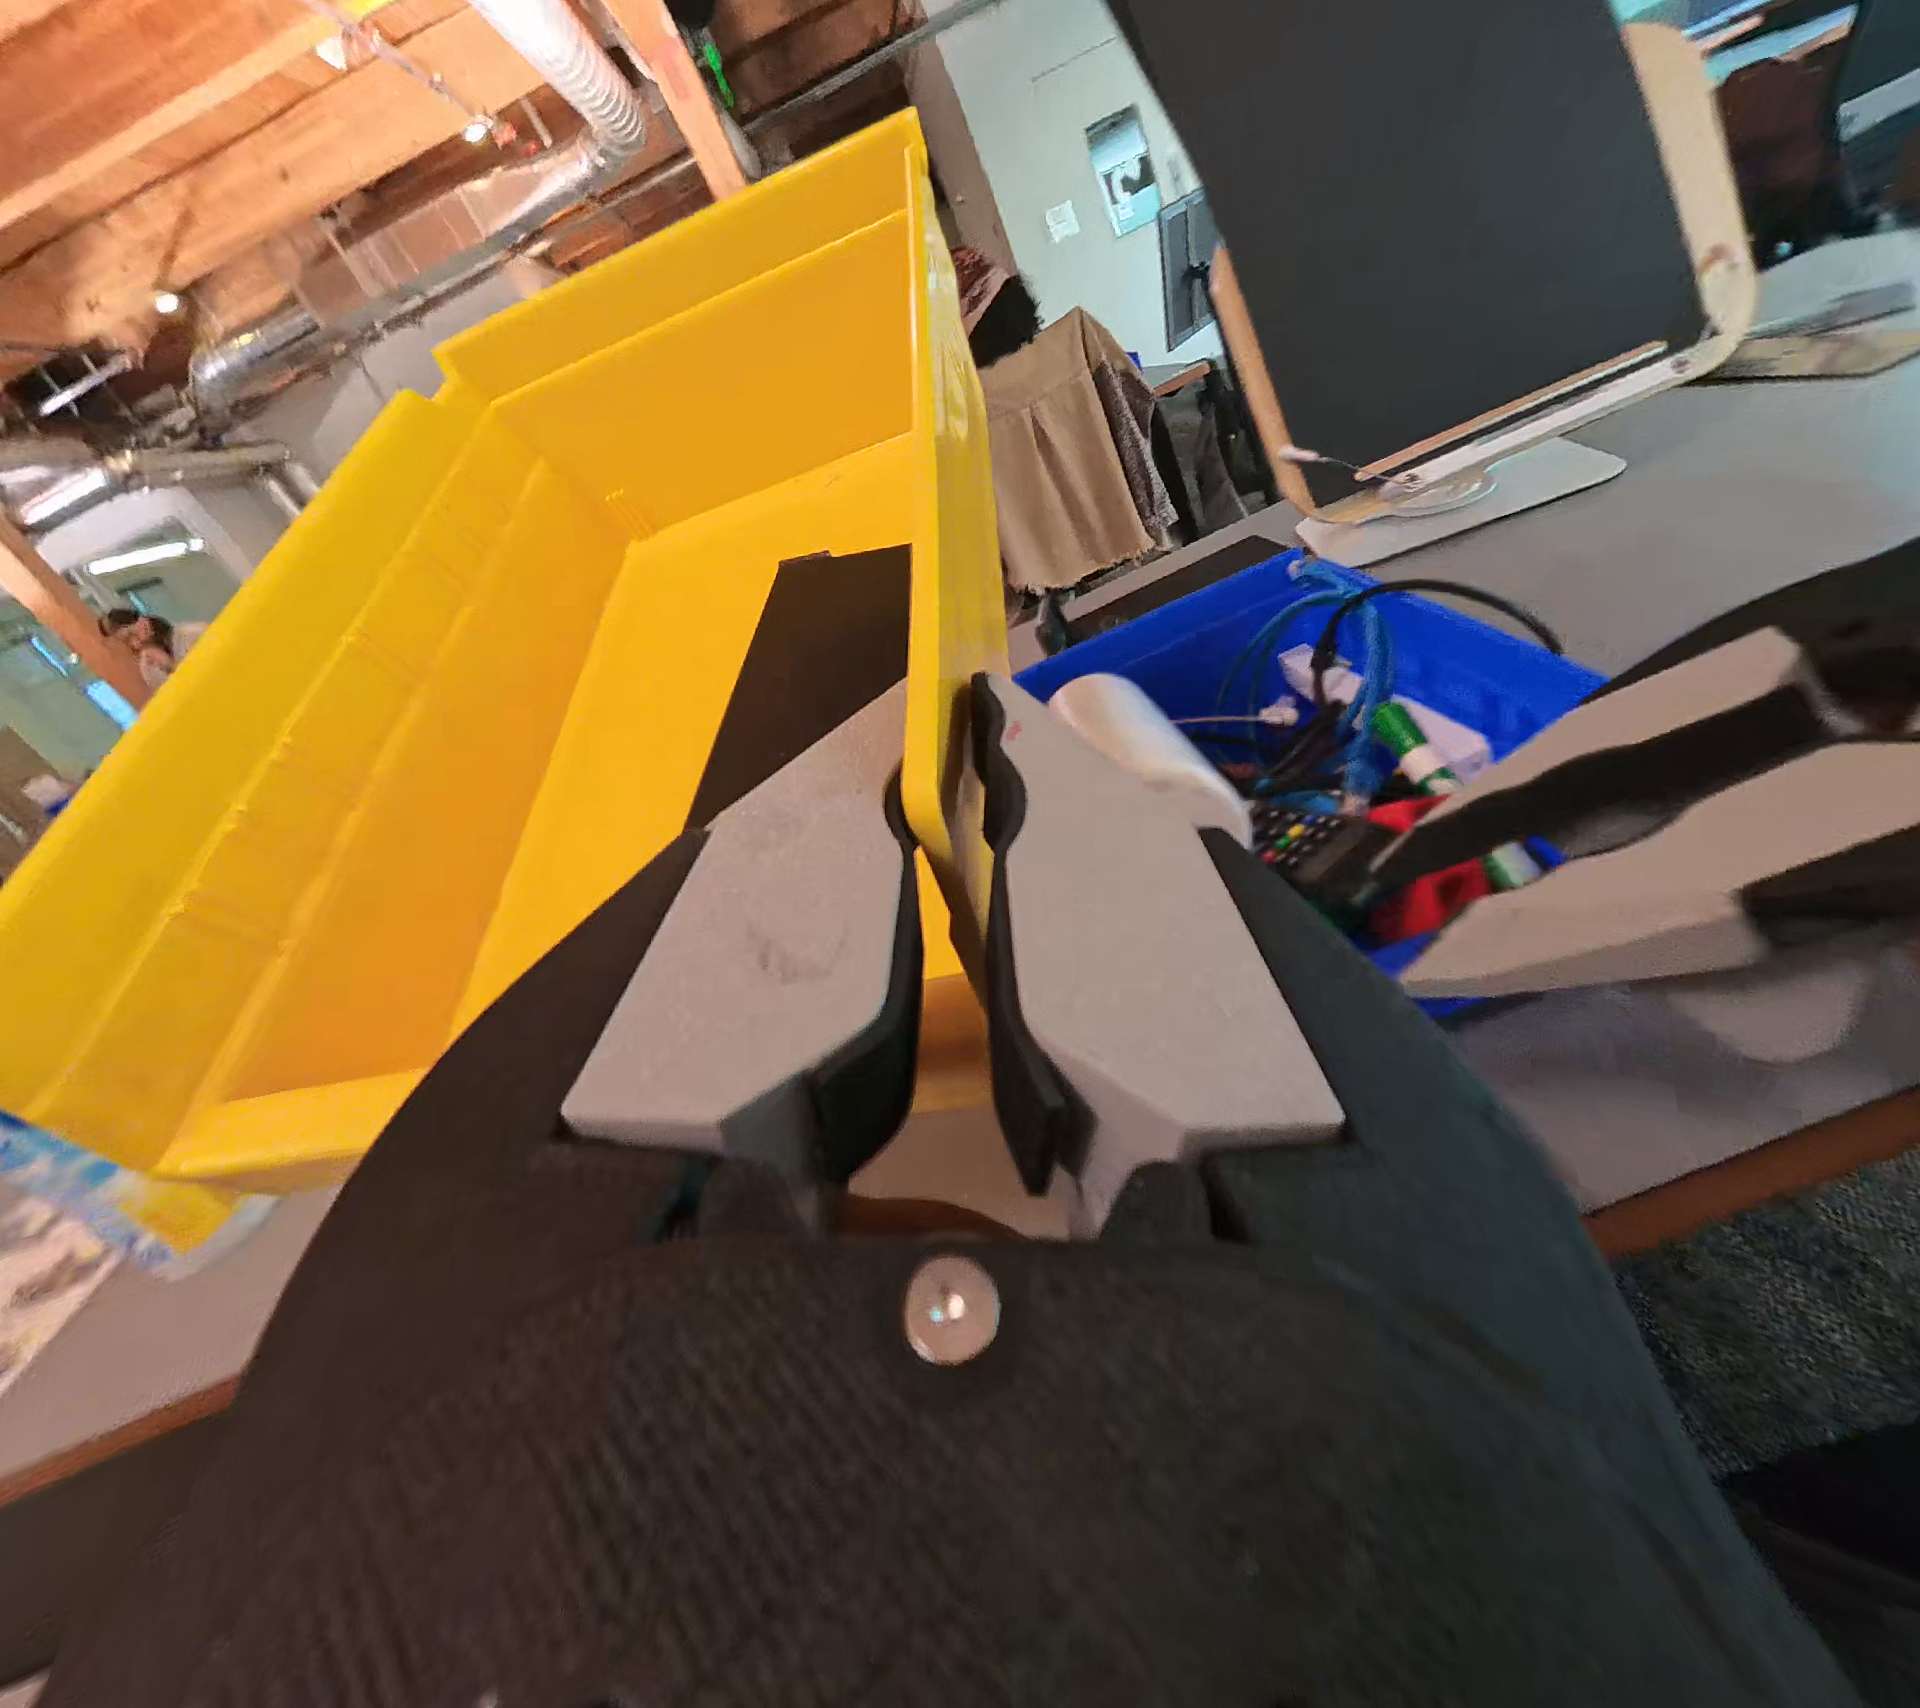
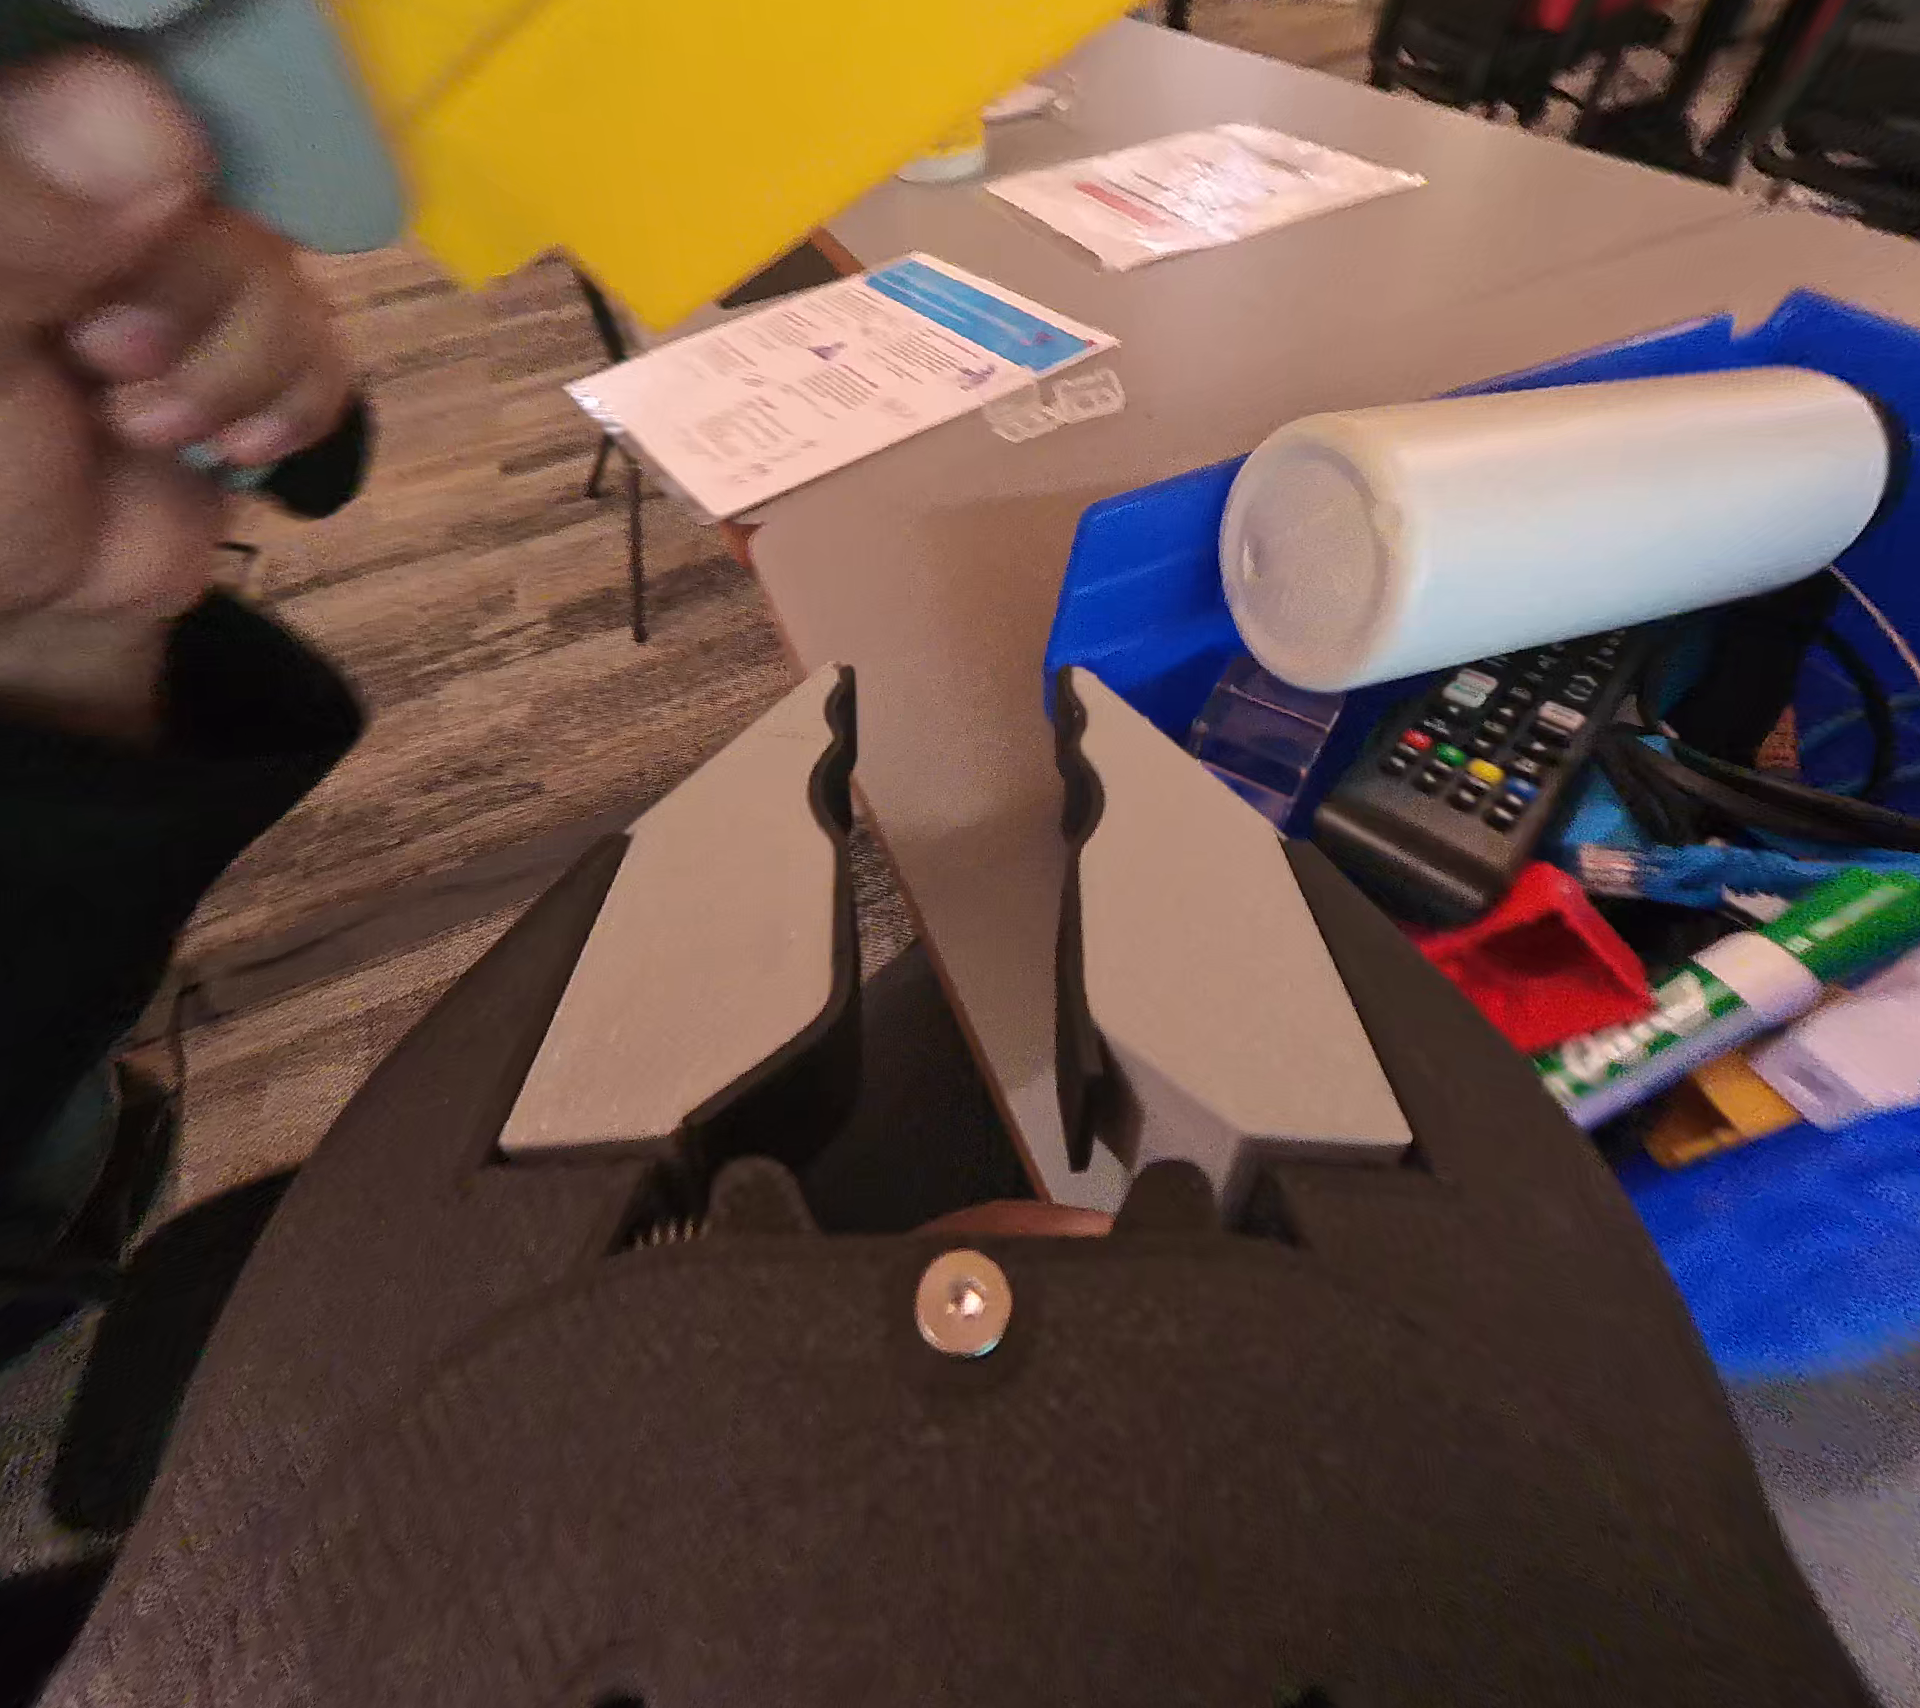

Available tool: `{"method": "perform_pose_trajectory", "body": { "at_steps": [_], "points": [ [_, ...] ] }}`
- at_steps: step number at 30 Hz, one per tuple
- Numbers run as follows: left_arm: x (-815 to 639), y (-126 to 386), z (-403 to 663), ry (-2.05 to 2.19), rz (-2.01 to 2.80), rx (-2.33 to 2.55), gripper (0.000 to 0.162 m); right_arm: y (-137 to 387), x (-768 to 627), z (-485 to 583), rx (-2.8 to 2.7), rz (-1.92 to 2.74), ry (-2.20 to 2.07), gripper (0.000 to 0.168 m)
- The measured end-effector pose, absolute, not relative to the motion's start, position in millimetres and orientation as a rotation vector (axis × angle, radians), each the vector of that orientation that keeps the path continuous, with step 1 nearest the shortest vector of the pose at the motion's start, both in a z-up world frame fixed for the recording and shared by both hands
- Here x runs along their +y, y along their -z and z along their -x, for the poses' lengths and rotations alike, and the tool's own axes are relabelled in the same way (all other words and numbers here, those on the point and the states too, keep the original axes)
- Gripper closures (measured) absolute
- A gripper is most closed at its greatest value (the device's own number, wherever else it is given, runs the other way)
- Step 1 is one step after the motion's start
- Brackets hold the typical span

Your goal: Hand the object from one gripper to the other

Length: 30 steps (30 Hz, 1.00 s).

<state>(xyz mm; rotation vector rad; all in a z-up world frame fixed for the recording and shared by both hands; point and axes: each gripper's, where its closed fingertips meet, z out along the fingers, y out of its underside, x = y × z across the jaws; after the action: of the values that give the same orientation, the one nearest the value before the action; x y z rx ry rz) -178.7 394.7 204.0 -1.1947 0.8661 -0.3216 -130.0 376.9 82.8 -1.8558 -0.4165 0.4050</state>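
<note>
Bin aloft: our left tongs pinch its yellow wall. Our right tongs gape, holding nothing.

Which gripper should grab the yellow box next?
The right gripper. It is open and holds nothing, close beside the yellow plastic bin. The left gripper is already shut on the bin's side wall, so it only has to let go afterwards.
</note>
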Motion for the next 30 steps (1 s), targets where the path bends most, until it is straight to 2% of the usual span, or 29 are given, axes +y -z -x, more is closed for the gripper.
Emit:
{"method": "perform_pose_trajectory", "body": {
  "at_steps": [3, 9, 13, 16, 21, 23, 30],
  "points": [
    [367.7, -215.2, 143.8, 0.372, 1.125, 0.933, 0.161, -100.8, 337.6, 95.1, -0.442, 1.793, -0.362, 0.132],
    [287.5, -237.6, 49.4, 0.556, 0.926, 1.108, 0.16, -155.3, 253.5, -47.9, -0.3, 1.659, -0.048, 0.137],
    [230.1, -227.6, -26.6, 0.59, 0.796, 1.27, 0.16, -171.9, 200.1, -138.0, -0.163, 1.666, 0.091, 0.138],
    [192.4, -199.9, -83.6, 0.655, 0.764, 1.395, 0.16, -174.1, 169.1, -183.7, -0.058, 1.678, 0.083, 0.136],
    [153.4, -124.0, -162.3, 0.734, 0.834, 1.556, 0.159, -174.0, 137.2, -226.5, 0.02, 1.716, 0.133, 0.132],
    [146.4, -95.7, -185.0, 0.736, 0.898, 1.608, 0.159, -165.2, 128.1, -248.8, 0.085, 1.764, 0.214, 0.125],
    [135.8, -28.5, -240.7, 0.821, 1.076, 1.657, 0.159, -152.1, 116.9, -276.4, 0.165, 1.811, 0.19, 0.122]
  ]
}}
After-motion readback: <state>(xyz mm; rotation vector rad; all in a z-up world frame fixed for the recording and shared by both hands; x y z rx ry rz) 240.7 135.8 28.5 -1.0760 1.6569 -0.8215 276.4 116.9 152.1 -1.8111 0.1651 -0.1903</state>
